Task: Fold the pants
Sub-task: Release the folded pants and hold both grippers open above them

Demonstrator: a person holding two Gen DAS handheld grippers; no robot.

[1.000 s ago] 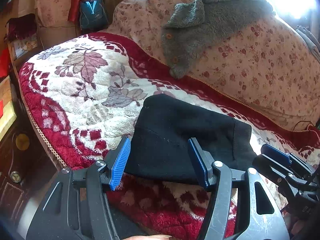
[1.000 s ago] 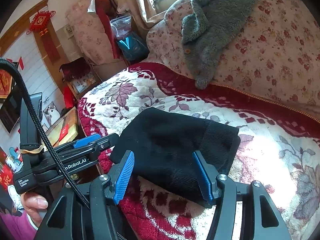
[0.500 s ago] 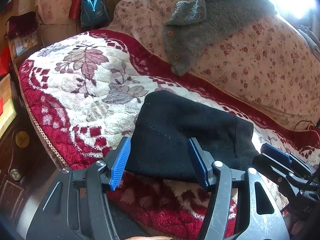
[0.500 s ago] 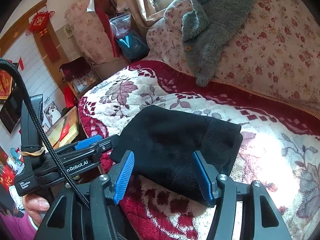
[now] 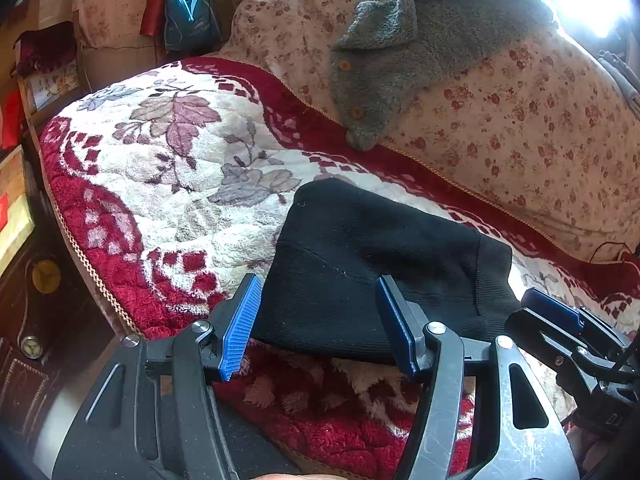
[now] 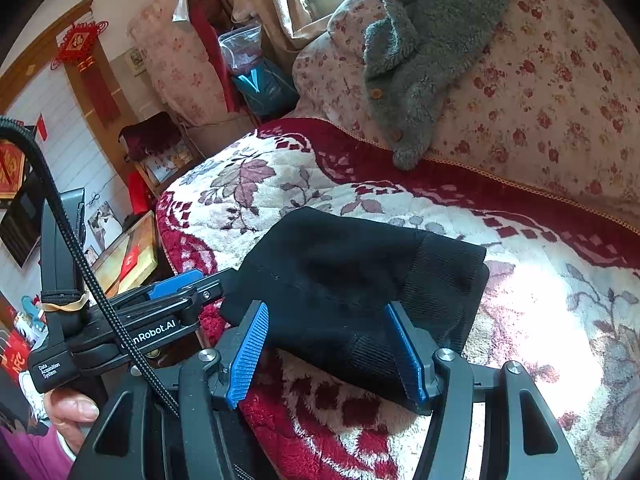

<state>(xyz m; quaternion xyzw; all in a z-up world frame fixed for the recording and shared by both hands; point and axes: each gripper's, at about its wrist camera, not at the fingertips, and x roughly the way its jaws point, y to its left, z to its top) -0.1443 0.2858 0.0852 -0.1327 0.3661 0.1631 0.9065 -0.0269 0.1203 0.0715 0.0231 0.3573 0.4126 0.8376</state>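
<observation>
Pants folded, both grippers backing off

Pants [image 5: 372, 276] lie as a compact black bundle on the plush red-and-cream blanket [image 5: 168, 184], near its front edge, with the ribbed band [image 6: 444, 292] at the end farther from the blanket's outer corner. The fold looks complete and tidy, layers stacked with no loose leg trailing off.

Compared with a second ago the bundle sits slightly farther from both cameras and more of the blanket shows in front of it, while its outline is unchanged. I judge that both tools are being drawn back from a finished fold, not moving in for another one, so the task appears to be at or very near its end.

Left gripper [image 5: 316, 332] hangs just in front of the pants' near edge, fingers spread wide and holding nothing. Right gripper [image 6: 328, 354] is likewise wide apart and empty, poised over the near edge at the ribbed-band end; whether its pads brush the cloth cannot be told.

Behind the pants, a grey fleece jacket [image 5: 404, 64] drapes over the floral sofa back [image 5: 520, 128], well apart from the bundle. Beyond the blanket's outer corner stands cluttered furniture, including a blue bag [image 5: 188, 24]
</observation>
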